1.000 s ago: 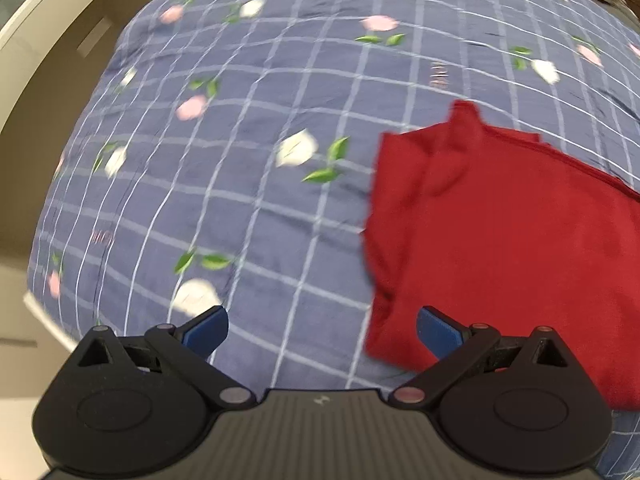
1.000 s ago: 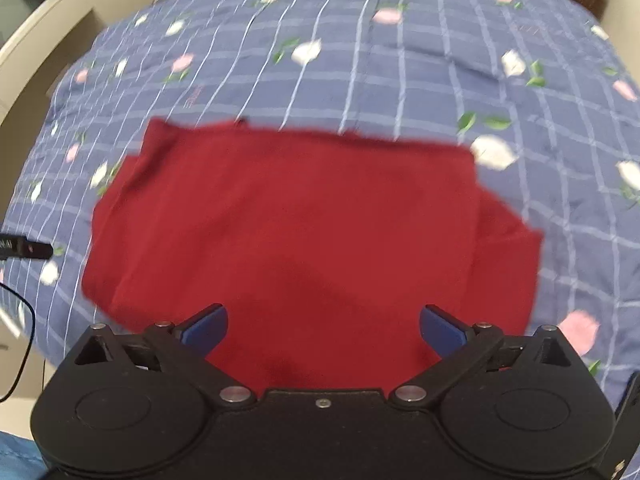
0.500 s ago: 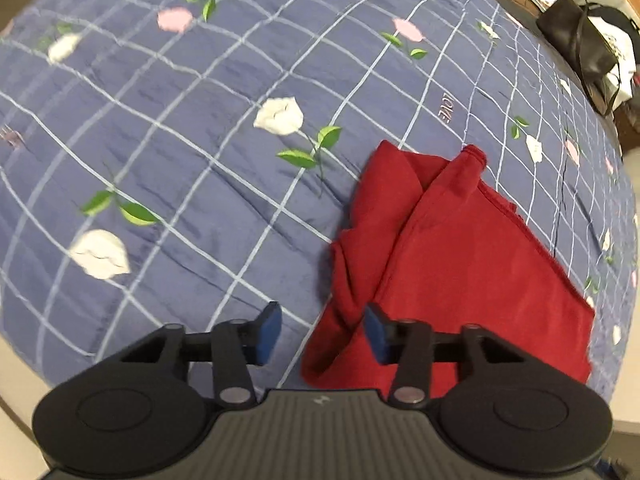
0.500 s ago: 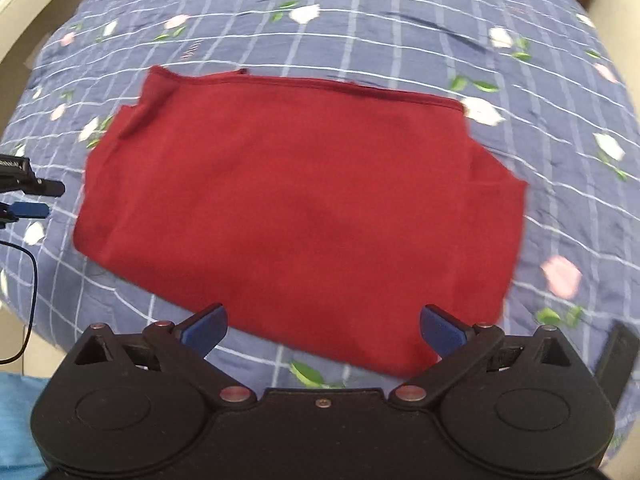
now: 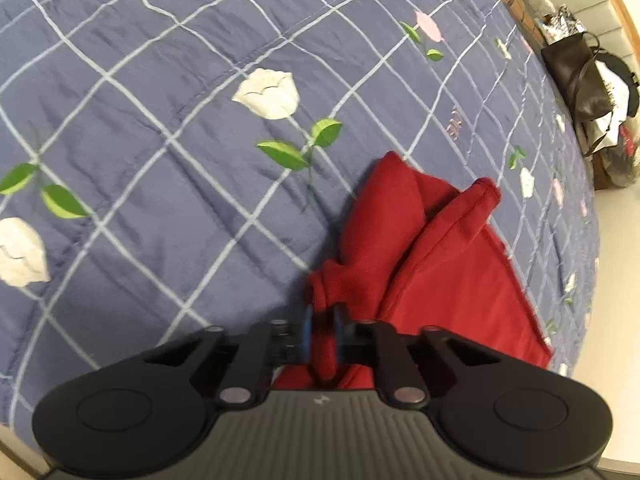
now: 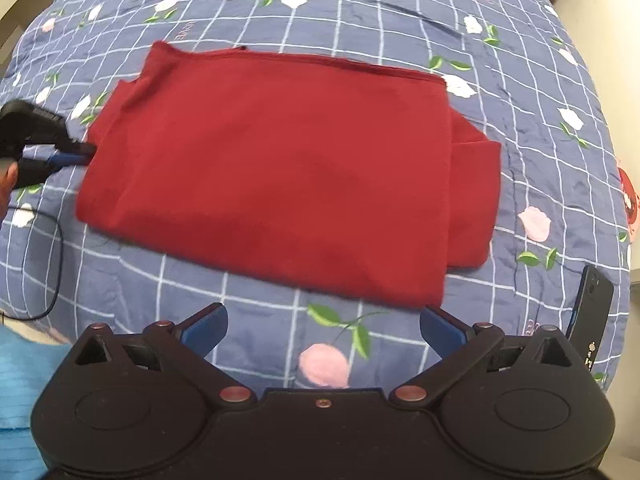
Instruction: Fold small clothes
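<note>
Red cloth [image 6: 280, 160] lies flat on the blue quilt [image 6: 360, 12], partly folded, with a narrower layer poking out at its right end. Nearest, the right gripper [image 6: 322, 322] hovers just short of the near edge, fingers spread wide, holding nothing. At the far left end the left gripper [image 5: 322, 332] pinches a bunched corner, fingers nearly closed on it. Judged step: starting a fold; next, lift that corner across, the right taking the near edge
</note>
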### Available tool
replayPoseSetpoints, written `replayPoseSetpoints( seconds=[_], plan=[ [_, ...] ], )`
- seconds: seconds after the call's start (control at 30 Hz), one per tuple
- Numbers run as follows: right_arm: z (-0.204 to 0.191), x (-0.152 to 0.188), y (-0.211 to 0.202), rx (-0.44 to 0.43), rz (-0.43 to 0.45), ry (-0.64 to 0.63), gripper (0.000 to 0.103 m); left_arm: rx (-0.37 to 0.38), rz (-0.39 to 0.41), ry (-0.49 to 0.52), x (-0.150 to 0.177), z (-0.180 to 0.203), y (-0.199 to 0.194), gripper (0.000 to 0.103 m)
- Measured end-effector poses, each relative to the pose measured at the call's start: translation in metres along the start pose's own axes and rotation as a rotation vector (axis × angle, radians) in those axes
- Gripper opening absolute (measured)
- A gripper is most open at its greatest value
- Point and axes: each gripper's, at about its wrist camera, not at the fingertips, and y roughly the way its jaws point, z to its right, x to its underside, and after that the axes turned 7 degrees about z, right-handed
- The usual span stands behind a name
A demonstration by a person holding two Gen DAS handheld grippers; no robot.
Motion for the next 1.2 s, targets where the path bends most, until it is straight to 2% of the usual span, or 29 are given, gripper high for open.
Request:
replayPoseSetpoints(
  seconds=[0.23,0.5,0.67,0.83,0.87,0.9,0.97,1.03,1.1,1.2],
  plan=[
    [-0.014,0.0,-0.002,0.015,0.008,0.038,0.102,0.058,0.057,-0.103,0.011,-0.021,-0.021,0.004],
    [-0.033,0.001,-0.002,0.015,0.008,0.032,0.102,0.09,0.021,-0.254,0.02,-0.05,-0.024,0.004],
    [-0.037,0.005,-0.004,0.024,0.016,0.056,0.102,0.11,-0.002,-0.214,0.006,-0.044,-0.024,0.005],
    [-0.04,0.012,-0.005,0.035,0.008,0.057,0.102,0.069,-0.019,-0.119,0.001,-0.031,-0.03,0.011],
    [-0.039,0.013,-0.005,0.038,0.012,0.061,0.102,0.058,-0.014,-0.107,0.001,-0.029,-0.033,0.017],
    [-0.036,0.014,-0.006,0.043,0.018,0.072,0.102,0.049,-0.012,-0.093,0.001,-0.027,-0.036,0.031],
    [-0.029,0.014,-0.006,0.049,0.031,0.109,0.102,0.014,0.002,-0.048,0.003,-0.021,-0.043,0.049],
    [-0.019,0.015,-0.004,0.053,0.038,0.153,0.102,-0.028,0.021,0.011,0.005,-0.014,-0.049,0.056],
    [-0.008,0.015,-0.002,0.059,0.047,0.195,0.102,-0.073,0.027,0.059,0.009,-0.008,-0.055,0.076],
    [0.018,0.018,0.002,0.062,0.071,0.275,0.102,-0.13,0.056,0.105,0.02,-0.001,-0.063,0.083]
  ],
)
